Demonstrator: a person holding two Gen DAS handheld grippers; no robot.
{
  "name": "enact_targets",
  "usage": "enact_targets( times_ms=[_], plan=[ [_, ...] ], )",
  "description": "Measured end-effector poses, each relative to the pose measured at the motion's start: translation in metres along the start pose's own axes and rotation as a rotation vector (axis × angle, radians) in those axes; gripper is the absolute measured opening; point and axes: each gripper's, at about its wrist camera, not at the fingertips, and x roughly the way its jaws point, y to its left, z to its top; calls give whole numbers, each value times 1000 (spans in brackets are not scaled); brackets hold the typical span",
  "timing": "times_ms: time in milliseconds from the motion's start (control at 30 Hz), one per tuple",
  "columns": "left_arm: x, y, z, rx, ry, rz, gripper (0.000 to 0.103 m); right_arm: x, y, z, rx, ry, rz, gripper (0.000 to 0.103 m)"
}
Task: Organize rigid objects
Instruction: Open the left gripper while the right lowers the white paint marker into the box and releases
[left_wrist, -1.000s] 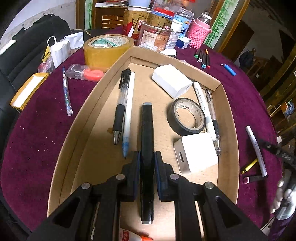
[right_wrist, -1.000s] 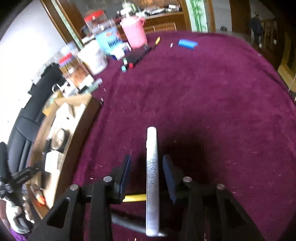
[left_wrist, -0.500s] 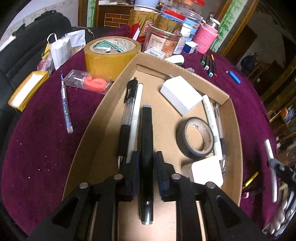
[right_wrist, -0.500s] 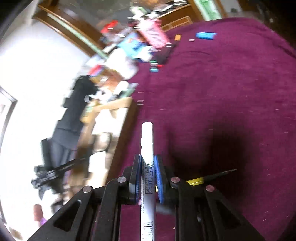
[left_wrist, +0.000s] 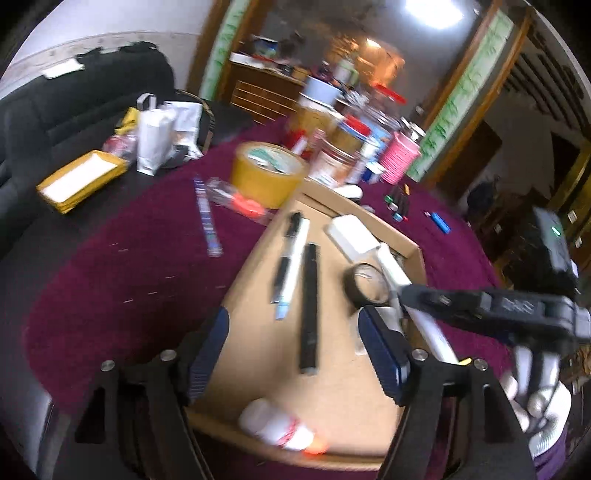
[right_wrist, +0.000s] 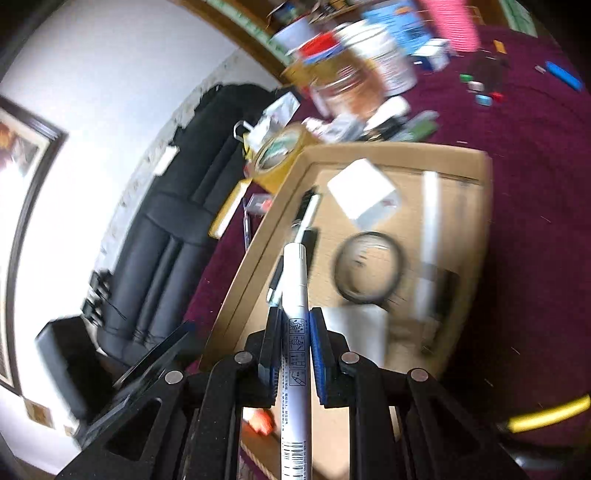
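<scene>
Gripping white marker (right_wrist: 295, 343), right fingers (right_wrist: 294, 352) over box (right_wrist: 476, 236) | left fingers (left_wrist: 295, 350) wide, empty | black pen (left_wrist: 309, 302) below

My left gripper (left_wrist: 295, 354) has two matte black, angular plastic arms with triangular cut-outs, round silver screw heads at the joints, and ribbed dark blue pads (left_wrist: 207, 354) on the inner faces of its fingers. My right gripper (right_wrist: 294, 354) is built the same way: black arms, silver screws and blue pads (right_wrist: 317, 358). In the left view my right hand (left_wrist: 535, 398) wears a white glove, below a black housing with a small green light.
</scene>
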Motion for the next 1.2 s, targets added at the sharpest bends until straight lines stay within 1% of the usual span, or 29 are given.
enact_targets(
  times_ms=[33, 133, 200, 300, 400, 467, 500, 533, 633, 700, 767, 867, 900, 967, 1033, 1133, 1200],
  plan=[
    [-2, 8, -2, -13, 1, 10, 72, 8, 4, 3, -11, 2, -27, 16],
    [-4, 24, -4, -40, 2, 15, 72, 31, 15, 13, -44, -17, -148, 16],
    [-4, 32, -4, -49, -3, 24, 72, 43, 17, 17, -43, -21, -200, 16],
    [-4, 44, -3, -62, -5, 25, 72, 58, 17, 22, -43, -3, -223, 17],
    [-5, 52, -3, -74, -10, 23, 72, 58, 14, 23, -46, -24, -264, 17],
    [-4, 55, -4, -76, -8, 28, 72, 54, 11, 22, -31, -34, -255, 23],
    [-3, 56, -4, -79, -6, 28, 72, 52, 9, 22, -20, -42, -245, 31],
    [-2, 57, -5, -81, -3, 25, 72, 51, 9, 21, -14, -49, -235, 36],
    [-2, 57, -7, -88, -6, 15, 72, 37, 11, 14, -28, -89, -226, 39],
    [-3, 53, -7, -82, -16, 10, 72, 22, 12, 7, -52, -129, -227, 45],
    [-6, 47, -8, -67, -28, 16, 72, 8, 14, -3, -85, -176, -252, 61],
    [-9, 34, -8, -36, -46, 27, 72, -14, 14, -16, -127, -246, -285, 72],
    [-10, 30, -9, -27, -49, 31, 72, -21, 14, -20, -137, -266, -294, 73],
    [-9, 18, -11, -4, -50, 40, 72, -32, 13, -26, -150, -297, -308, 79],
    [-8, 5, -13, 21, -44, 43, 72, -44, 6, -34, -145, -319, -314, 81],
    [-10, -17, -17, 72, -49, 47, 72, -61, -8, -44, -126, -355, -320, 82],
    [-14, -35, -21, 121, -68, 54, 72, -73, -17, -51, -116, -386, -332, 82]
  ],
)
